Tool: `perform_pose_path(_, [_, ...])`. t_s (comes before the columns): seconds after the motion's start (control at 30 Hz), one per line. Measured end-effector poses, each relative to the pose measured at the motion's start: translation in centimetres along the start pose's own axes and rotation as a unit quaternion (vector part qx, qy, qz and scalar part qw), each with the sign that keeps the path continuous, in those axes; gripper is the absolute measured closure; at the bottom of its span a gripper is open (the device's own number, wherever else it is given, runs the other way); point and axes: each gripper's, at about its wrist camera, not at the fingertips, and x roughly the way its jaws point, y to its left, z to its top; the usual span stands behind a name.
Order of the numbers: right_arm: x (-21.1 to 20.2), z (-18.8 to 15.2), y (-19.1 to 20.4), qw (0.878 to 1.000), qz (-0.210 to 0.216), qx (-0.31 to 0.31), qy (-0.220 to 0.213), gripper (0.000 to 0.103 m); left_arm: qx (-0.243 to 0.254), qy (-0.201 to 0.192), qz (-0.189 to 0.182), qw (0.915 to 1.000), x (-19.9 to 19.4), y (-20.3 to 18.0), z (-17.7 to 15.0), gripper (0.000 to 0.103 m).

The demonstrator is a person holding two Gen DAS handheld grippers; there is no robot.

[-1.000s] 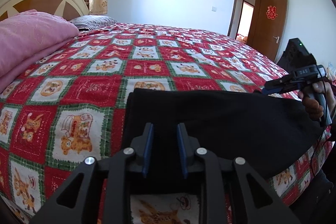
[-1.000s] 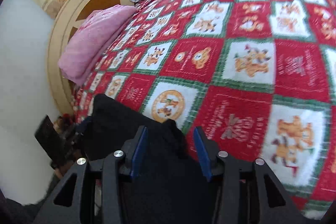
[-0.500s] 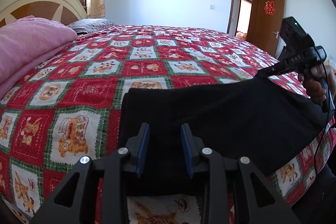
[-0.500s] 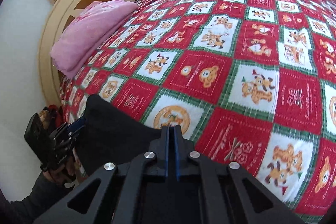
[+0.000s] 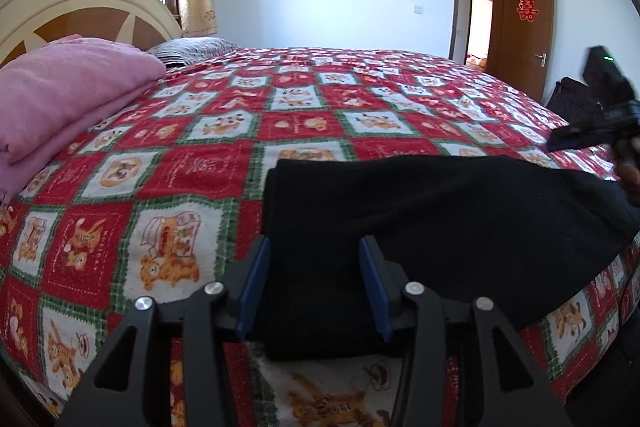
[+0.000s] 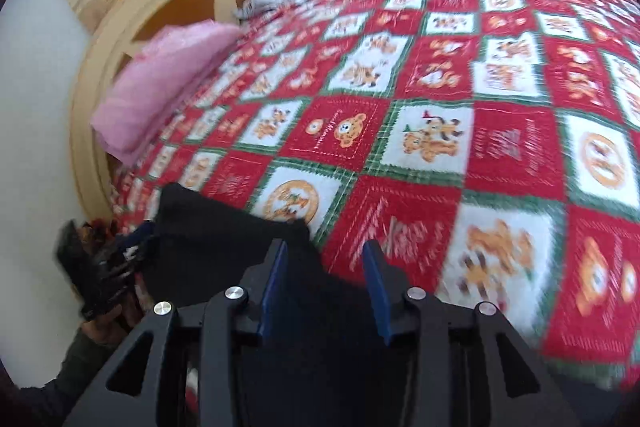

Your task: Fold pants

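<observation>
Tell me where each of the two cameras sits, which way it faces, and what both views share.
Left wrist view: sits on the left gripper, fingers apart, low over the black pants, facing across the bed toward the door; the right gripper shows at the right edge.
Right wrist view: sits on the right gripper, fingers apart, above the pants' end, facing the headboard; the left gripper and sleeve show at lower left.
Shared: pants, bedspread, pink blanket, headboard.
</observation>
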Motion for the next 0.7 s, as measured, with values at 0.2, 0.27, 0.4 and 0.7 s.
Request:
perform_pose_path(0.2, [-1.9,-5.6,0.0,1.000,-0.003,-0.004,0.019,0.060,-0.006,-0.004,0.010,0.9999,-0.5,-0.6,0.7,0.054])
perform_pose_path(0.27, [-1.1,-6.8,-1.1,0.999,-0.016,0.007,0.035,0.059,-0.001,-0.010,0.006,0.9999,-1.1,-1.6,1.2,0.054])
perform_pose_path(0.4, [-2.5,-7.2,-2.7,1.000,-0.005,0.030,0.005,0.059,0.026,-0.017,-0.015,0.9994,-2.3,-4.7,2.3,0.053])
perform_pose_path(0.7, [-16.8,-10.1,-9.2,0.988,-0.102,0.045,-0.105,0.059,0.083,-0.005,-0.097,0.9918,-1.7,-12.7,4.3,0.046])
